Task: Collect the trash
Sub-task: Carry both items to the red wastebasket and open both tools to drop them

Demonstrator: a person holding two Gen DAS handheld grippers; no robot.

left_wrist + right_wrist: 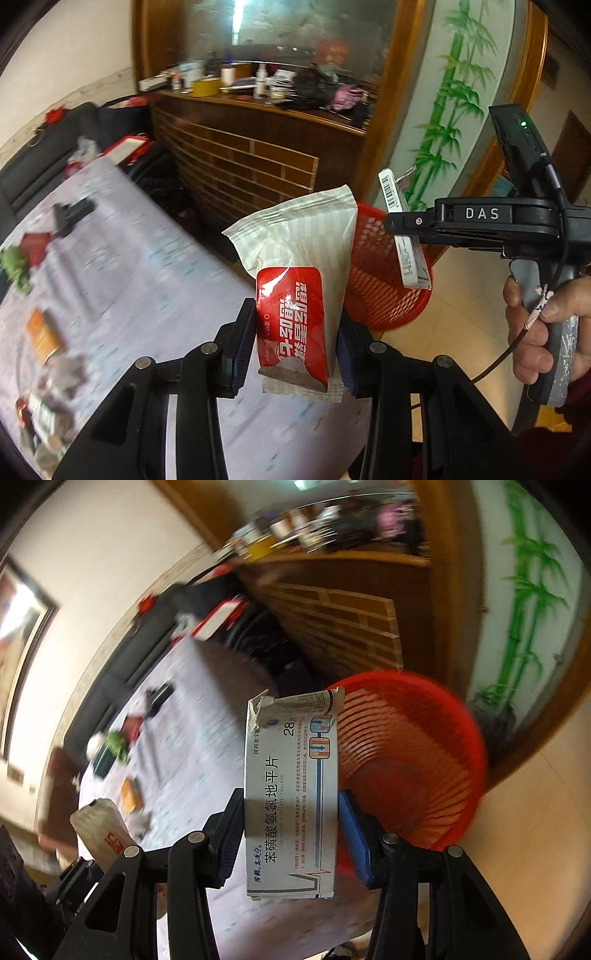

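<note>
My left gripper [293,354] is shut on a white wet-wipe packet with a red label [295,291], held upright in front of the red mesh trash basket [388,291]. My right gripper [291,834] is shut on a white medicine box [291,794] with a torn top flap, held beside the red basket [410,757]. In the left wrist view the right gripper [404,225] holds the box [402,229] above the basket rim. The wipe packet also shows in the right wrist view [101,830] at lower left.
A table with a pale patterned cloth [129,258] carries scattered litter: an orange packet [42,334], crumpled wrappers [62,380], a green item [14,267], a black object [70,216]. A brown brick-pattern counter [240,162] stands behind. A dark sofa [44,155] lies beyond the table.
</note>
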